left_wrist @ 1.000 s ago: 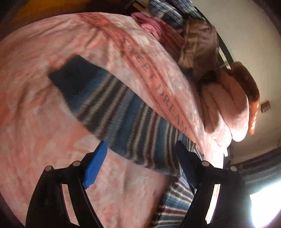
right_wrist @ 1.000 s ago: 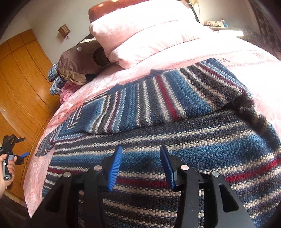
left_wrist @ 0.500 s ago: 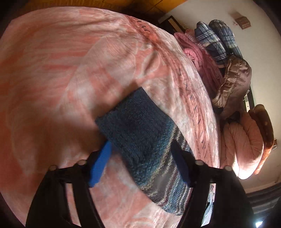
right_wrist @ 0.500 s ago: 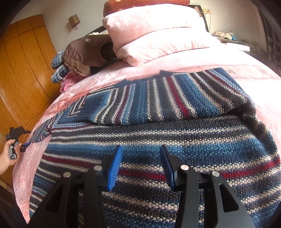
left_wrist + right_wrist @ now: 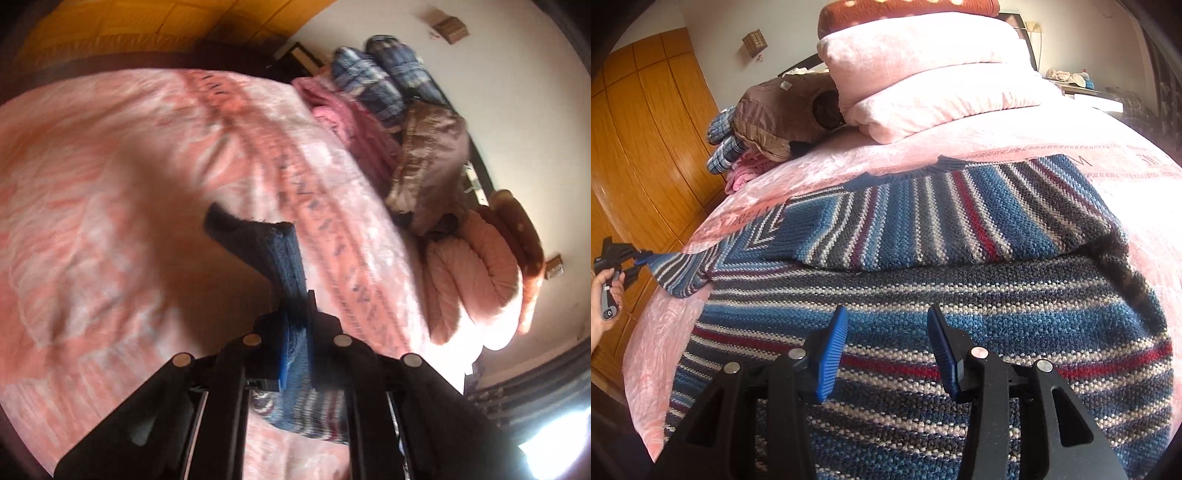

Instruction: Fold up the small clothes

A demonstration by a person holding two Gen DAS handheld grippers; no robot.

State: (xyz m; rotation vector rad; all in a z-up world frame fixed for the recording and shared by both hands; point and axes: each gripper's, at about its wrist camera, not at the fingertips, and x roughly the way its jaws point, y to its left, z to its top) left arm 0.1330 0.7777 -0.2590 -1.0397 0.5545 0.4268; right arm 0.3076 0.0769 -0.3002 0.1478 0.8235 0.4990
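At the left edge of the bed (image 5: 657, 332), the left gripper (image 5: 295, 332) had been closed onto the cuff of the sweater's sleeve (image 5: 258, 243), where half a second before its jaws had been spread wide around the flat cuff. The sleeve (image 5: 679, 273) was seen lifted off the pink bedspread (image 5: 110, 184) and drawn outward, held by a hand (image 5: 605, 299) past the bed's left side. This was judged to mean the second sleeve fold was under way, the sleeve being ready to be carried across the body.

The striped sweater (image 5: 923, 295) was spread over the middle of the bed, its other sleeve already laid across the chest. The right gripper (image 5: 886, 332) was held over the lower body of the sweater with jaws moderately apart and nothing between them.

Toward the head of the bed, a brown jacket (image 5: 775, 110), plaid garments (image 5: 720, 147) and stacked pink pillows (image 5: 923, 81) were piled well apart from the sweater; nothing was judged to block the fold.
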